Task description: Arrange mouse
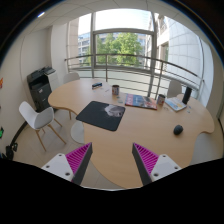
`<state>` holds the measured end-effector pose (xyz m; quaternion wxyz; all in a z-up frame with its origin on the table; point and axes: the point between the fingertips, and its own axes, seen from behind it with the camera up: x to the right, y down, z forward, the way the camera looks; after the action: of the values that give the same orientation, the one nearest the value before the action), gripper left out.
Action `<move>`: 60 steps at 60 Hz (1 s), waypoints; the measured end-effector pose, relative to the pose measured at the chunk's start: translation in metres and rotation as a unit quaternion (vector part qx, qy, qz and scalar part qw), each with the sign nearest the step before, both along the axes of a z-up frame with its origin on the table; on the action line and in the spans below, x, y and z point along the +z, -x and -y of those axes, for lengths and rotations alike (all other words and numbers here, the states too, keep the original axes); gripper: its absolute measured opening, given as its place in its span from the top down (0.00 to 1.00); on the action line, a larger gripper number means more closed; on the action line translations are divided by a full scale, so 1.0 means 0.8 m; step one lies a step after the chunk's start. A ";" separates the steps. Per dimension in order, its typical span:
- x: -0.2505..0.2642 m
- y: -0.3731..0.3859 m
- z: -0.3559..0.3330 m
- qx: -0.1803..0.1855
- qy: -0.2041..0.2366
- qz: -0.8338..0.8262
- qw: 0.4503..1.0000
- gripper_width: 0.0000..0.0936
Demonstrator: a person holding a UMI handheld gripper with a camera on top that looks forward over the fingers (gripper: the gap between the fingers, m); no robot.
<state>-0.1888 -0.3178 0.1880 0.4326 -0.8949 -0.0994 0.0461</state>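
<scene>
A dark computer mouse [178, 129] lies on the wooden table [110, 140], off to the right and well beyond my fingers. A black mouse mat [100, 114] sits near the table's middle, with a small light object [115, 112] resting on it. My gripper [112, 160] hovers above the table's near edge, open, with only bare table between the magenta pads [77, 159]. It is far from both the mouse and the mat.
A white chair [40, 118] stands left of the table and a printer [41, 84] sits on a cabinet behind it. Cups [115, 91], papers [138, 101] and a laptop [178, 101] lie along the far side. Large windows with a railing are behind.
</scene>
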 end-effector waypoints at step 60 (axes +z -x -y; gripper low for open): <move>-0.249 -0.498 -0.356 -0.184 0.002 -0.003 0.983 0.13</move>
<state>0.2099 -0.0327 -0.0112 0.4320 -0.8987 0.0681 -0.0312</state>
